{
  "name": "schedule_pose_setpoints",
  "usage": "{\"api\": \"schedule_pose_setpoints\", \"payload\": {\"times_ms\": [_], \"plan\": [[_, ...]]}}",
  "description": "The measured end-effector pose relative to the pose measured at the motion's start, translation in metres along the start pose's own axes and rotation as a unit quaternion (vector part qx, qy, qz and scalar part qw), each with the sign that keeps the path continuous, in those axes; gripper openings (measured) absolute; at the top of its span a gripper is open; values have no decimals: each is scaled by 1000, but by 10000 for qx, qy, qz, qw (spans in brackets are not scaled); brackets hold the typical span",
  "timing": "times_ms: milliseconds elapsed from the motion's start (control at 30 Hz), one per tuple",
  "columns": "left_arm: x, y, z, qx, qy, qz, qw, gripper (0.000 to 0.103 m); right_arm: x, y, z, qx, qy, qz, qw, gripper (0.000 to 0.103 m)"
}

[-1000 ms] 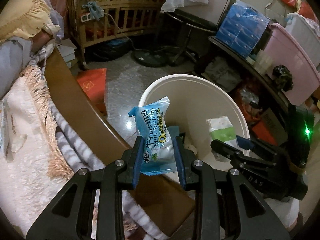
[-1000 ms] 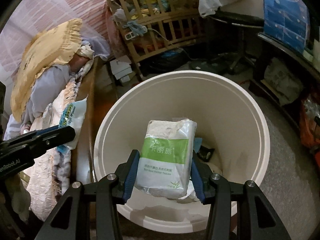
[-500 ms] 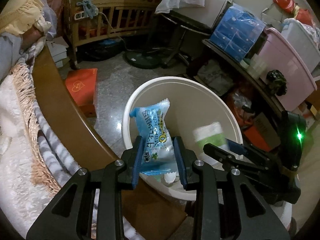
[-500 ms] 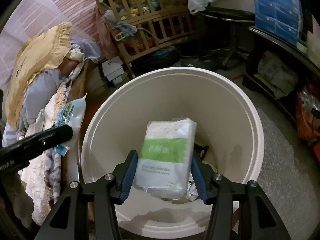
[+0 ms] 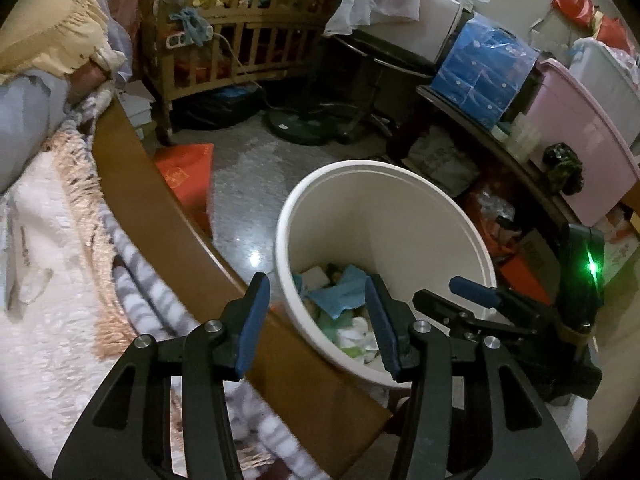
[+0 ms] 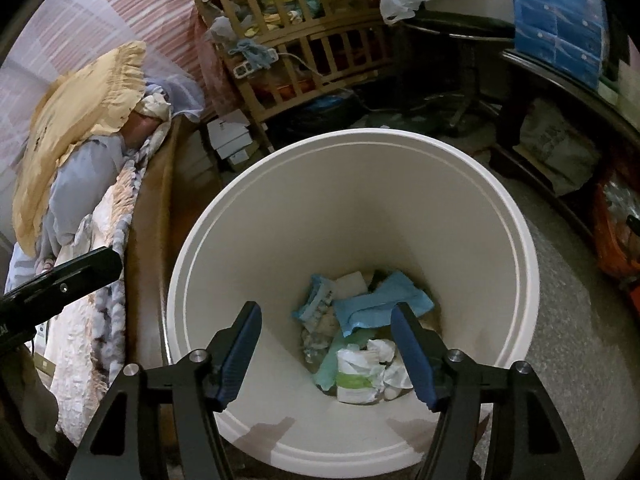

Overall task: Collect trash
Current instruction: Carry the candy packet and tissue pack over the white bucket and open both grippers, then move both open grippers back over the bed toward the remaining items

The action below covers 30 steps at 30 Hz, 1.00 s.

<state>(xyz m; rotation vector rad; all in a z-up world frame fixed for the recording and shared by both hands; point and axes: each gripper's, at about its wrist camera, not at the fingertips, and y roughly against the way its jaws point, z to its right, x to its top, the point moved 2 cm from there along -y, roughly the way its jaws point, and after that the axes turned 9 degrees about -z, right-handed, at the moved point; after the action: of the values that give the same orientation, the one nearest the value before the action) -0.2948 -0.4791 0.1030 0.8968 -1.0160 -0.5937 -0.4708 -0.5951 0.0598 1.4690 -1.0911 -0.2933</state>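
A white round bin (image 5: 452, 208) (image 6: 516, 216) stands on the floor beside the bed. At its bottom lie the blue snack wrapper (image 5: 340, 290) (image 6: 380, 306) and the green-and-white tissue pack (image 6: 356, 376) among other scraps. My left gripper (image 5: 316, 308) hangs over the bin's near rim, its jaws opening with nothing between them. My right gripper (image 6: 324, 334) hovers over the bin's mouth, jaws also opening and empty. The right gripper (image 5: 476, 294) shows at the right of the left wrist view, and a left finger (image 6: 64, 284) at the left edge of the right wrist view.
A wooden bed frame (image 5: 160, 216) with blankets (image 5: 60, 280) runs along the left. A wooden crib (image 5: 240, 28), a red box (image 5: 188, 172) on the floor, a fan base (image 5: 304, 128), blue packs (image 5: 484, 72) and a pink tub (image 5: 580, 140) ring the bin.
Both grippers have opened. The blue snack wrapper dropped from the left one and the tissue pack from the right one; both now lie at the bottom of the bin.
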Motion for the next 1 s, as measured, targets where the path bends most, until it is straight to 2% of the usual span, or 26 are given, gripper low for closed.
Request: {"api": "schedule_pose_setpoints", "payload": {"times_ms": [467, 767, 1000], "plan": [[-14, 12, -20, 609, 207, 134, 9978, 48, 1, 1, -11, -47, 173, 163, 9997, 65], [-28, 39, -37, 1110, 208, 544, 9921, 48, 3, 17, -30, 2, 454, 646, 9969, 67], [-48, 70, -61, 1381, 417, 681, 9872, 48, -3, 33, -68, 54, 838, 965, 9918, 69]]}}
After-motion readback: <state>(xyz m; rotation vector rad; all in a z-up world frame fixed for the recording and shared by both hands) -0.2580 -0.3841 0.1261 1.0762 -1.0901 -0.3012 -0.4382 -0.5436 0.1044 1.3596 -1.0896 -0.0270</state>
